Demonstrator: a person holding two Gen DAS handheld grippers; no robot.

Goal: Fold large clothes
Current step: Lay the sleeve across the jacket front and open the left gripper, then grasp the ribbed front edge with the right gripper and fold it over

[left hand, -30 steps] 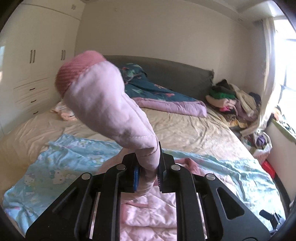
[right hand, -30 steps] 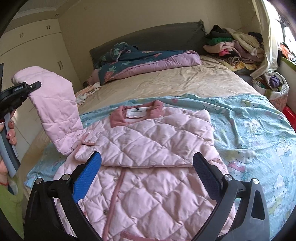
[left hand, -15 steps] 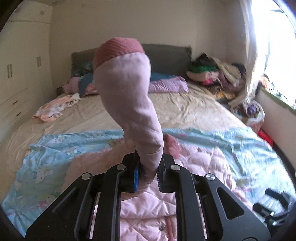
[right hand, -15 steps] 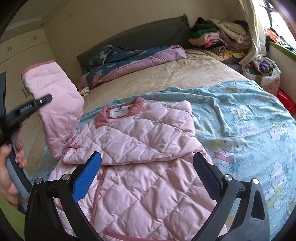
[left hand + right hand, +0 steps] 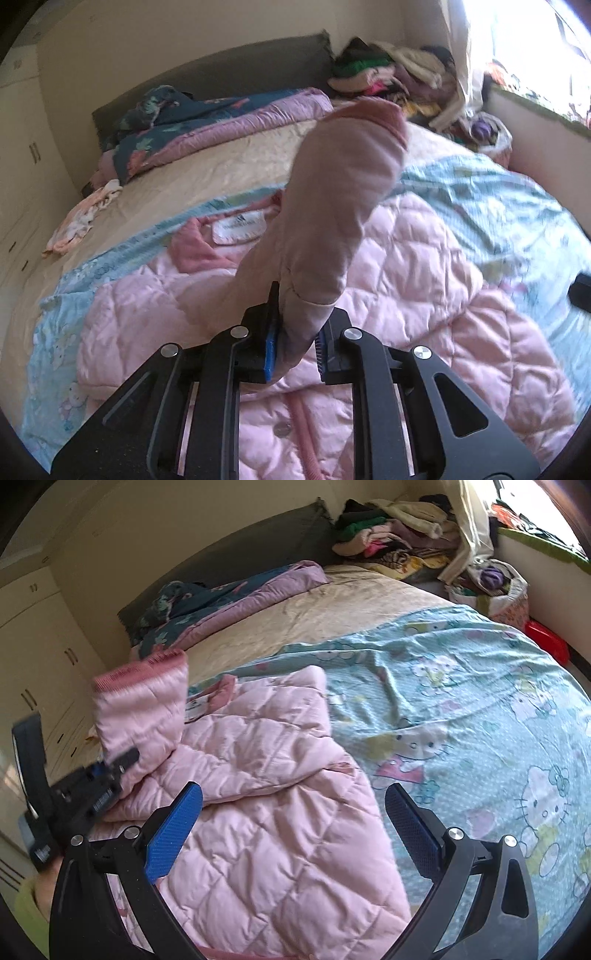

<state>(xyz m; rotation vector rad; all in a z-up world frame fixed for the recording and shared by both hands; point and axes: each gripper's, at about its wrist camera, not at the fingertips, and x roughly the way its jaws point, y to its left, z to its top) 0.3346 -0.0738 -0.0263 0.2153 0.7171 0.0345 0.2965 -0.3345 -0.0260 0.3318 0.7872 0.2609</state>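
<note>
1. Bed (image 5: pixel 351 605) w/ beige sheet fills the room; dark headboard at far end, rumpled blue-and-purple quilt (image 5: pixel 236 598) just in front of it.
2. Light-blue cartoon-print sheet (image 5: pixel 480 709) spread over near half of bed.
3. Pink quilted jacket (image 5: pixel 266 812) lies flat on that sheet, collar twd headboard, one sleeve already folded across the chest.
4. Clothes pile (image 5: pixel 399 535) at far right corner of bed, by the window.
5. Right tool (image 5: pixel 293 830) hovers above jacket's lower part, blue pads wide apart, nothing btwn them.
6. Left tool (image 5: pixel 293 343) clamped narrow on the other sleeve (image 5: pixel 332 221), which stands up from the pads over the jacket's chest, darker-pink cuff at top.
7. White label (image 5: pixel 240 229) inside collar, just left of raised sleeve in left wrist view.
</note>
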